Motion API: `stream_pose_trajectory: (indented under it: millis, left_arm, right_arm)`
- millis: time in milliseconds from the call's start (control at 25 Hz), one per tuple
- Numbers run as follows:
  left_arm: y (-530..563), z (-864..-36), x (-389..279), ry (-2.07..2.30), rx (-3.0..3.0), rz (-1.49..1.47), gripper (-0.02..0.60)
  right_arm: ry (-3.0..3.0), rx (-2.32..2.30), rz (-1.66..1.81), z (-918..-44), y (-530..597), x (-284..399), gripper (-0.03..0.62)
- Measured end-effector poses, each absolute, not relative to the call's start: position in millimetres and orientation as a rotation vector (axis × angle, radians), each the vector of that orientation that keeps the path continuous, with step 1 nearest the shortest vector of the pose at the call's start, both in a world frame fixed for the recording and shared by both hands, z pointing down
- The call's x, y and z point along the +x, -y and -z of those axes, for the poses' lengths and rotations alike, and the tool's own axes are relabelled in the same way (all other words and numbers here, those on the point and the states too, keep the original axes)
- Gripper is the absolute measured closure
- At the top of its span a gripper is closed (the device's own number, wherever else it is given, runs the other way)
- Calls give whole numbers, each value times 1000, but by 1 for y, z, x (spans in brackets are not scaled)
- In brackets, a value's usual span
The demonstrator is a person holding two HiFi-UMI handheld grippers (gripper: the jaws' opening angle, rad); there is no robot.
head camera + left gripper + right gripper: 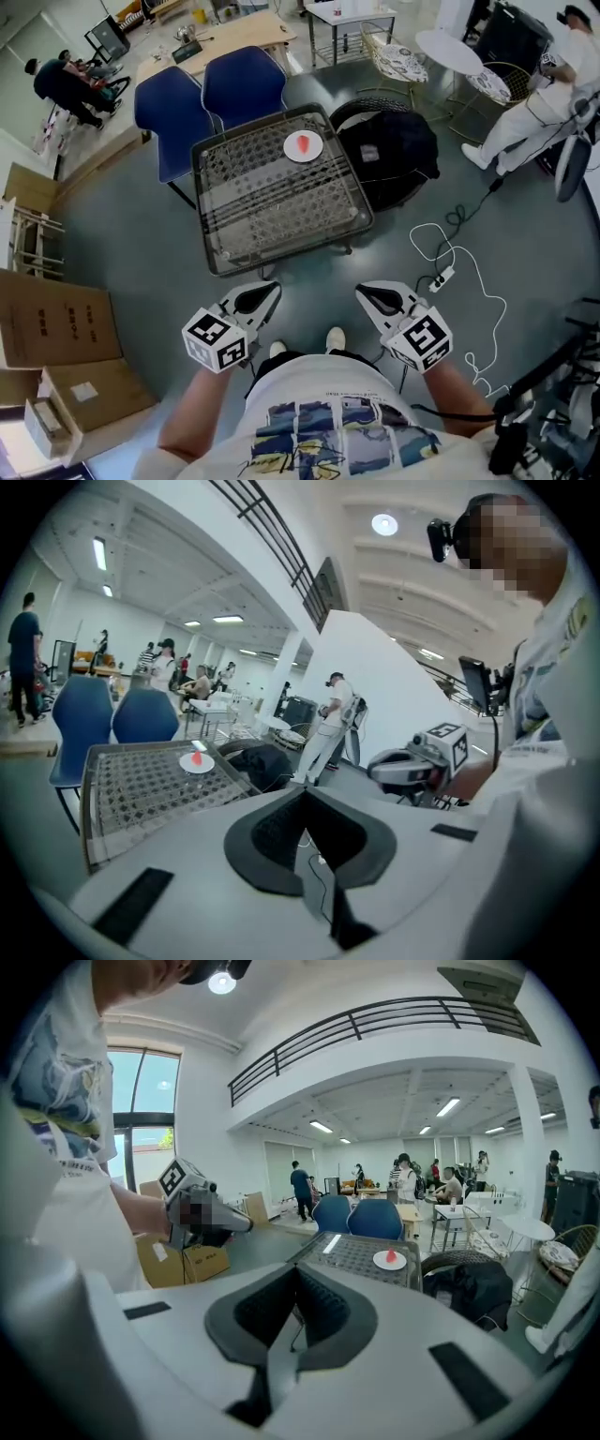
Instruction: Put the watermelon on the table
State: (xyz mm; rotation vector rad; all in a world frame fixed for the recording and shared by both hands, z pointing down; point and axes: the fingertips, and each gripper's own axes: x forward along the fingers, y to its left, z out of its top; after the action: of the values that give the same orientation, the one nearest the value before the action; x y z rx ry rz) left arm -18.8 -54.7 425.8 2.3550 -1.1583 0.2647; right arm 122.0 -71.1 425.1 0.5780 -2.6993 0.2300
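Note:
A red watermelon slice [304,143] lies on a white plate [315,151] at the far side of a low glass-topped table [272,202]. Both grippers are held close to the person's body, well short of the table's near edge. The left gripper [271,287] is shut and holds nothing. The right gripper [362,290] also looks shut and empty. In the left gripper view the shut jaws [304,795] point past the table, with the watermelon [197,757] far off at the left. In the right gripper view the shut jaws [297,1273] face the watermelon [390,1256] on the table.
Two blue chairs [211,94] stand behind the table. A black bag [389,150] rests on a round seat at its right. A white cable and power strip [441,277] lie on the floor to the right. Cardboard boxes [47,328] sit at left; a person in white [544,103] stands far right.

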Motion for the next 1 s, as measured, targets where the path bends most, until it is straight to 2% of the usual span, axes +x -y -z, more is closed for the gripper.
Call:
stream_pose_trajectory:
  millis: [240, 520, 1000]
  left_arm:
    - [-18, -385, -34, 1079, 2424, -225, 572]
    - [-104, -347, -86, 1034, 2474, -140, 572]
    - [-193, -359, -162, 1040, 2467, -110, 572]
  right_arm:
    - [2709, 546, -157, -409, 17, 73, 583]
    - [2723, 521, -112, -389, -60, -3, 583]
    - [2723, 510, -67, -388, -169, -84, 584]
